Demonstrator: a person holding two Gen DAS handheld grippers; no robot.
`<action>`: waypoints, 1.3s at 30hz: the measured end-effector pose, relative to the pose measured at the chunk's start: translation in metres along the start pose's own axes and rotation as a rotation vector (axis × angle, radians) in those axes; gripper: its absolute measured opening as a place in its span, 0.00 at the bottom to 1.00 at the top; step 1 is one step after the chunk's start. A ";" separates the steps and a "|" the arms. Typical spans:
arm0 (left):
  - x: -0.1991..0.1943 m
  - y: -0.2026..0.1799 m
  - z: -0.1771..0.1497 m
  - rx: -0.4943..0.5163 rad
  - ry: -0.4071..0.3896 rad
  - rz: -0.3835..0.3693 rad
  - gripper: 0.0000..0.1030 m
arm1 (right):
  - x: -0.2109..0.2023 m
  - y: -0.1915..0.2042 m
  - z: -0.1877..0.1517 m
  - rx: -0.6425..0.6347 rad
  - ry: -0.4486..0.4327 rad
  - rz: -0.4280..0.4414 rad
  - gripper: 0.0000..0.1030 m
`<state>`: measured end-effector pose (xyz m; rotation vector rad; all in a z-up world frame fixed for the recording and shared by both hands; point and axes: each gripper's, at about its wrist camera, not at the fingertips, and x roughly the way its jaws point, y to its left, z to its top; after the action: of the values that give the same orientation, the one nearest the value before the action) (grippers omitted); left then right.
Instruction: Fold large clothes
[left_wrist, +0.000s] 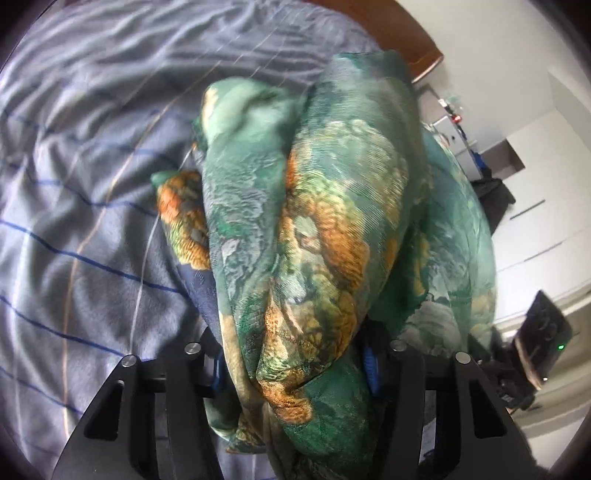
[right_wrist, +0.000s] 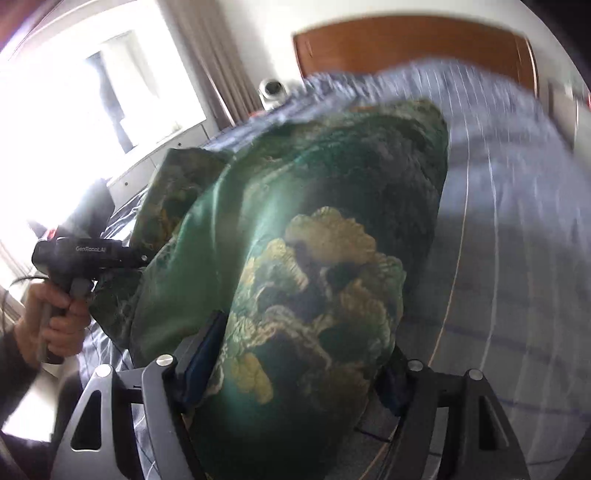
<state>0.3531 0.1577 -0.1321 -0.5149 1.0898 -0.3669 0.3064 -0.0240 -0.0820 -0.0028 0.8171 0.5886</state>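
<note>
Garment (left_wrist: 314, 221) is bunched thick in both tongs, lifted over the bed (left_wrist: 74, 221). Your left gripper (left_wrist: 295, 373) is clamped on a fat roll of green-and-orange cloth, jaws wedged apart by the bulk; your right gripper (right_wrist: 291, 373) bites a second wad the same way, blue pads pressed into the fabric. From the right wrist view your left hand (right_wrist: 51, 317) sits just beside the cloth on its far side, so the two grips look near each other.

You're carrying bundles, not edges. I'd say spread your hands apart until the cloth between them draws taut, then lay it down flat before any fold.

Room is good: striped sheet runs wide to the left and ahead. Mind the headboard (right_wrist: 406, 44) at the far end, and the furniture (left_wrist: 535, 184) off the right side of the bed.
</note>
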 end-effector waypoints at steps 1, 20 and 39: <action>-0.003 -0.006 0.003 0.009 -0.012 -0.002 0.54 | -0.006 0.004 0.004 -0.014 -0.022 -0.003 0.71; 0.001 0.005 0.045 0.124 -0.122 0.074 0.89 | 0.039 -0.127 0.024 0.324 0.024 0.119 0.92; -0.116 -0.153 -0.091 0.515 -0.559 0.657 1.00 | -0.173 0.020 -0.013 -0.126 -0.394 -0.397 0.99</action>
<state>0.2165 0.0725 0.0073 0.2089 0.5346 0.0862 0.1955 -0.0951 0.0323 -0.1567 0.3784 0.2493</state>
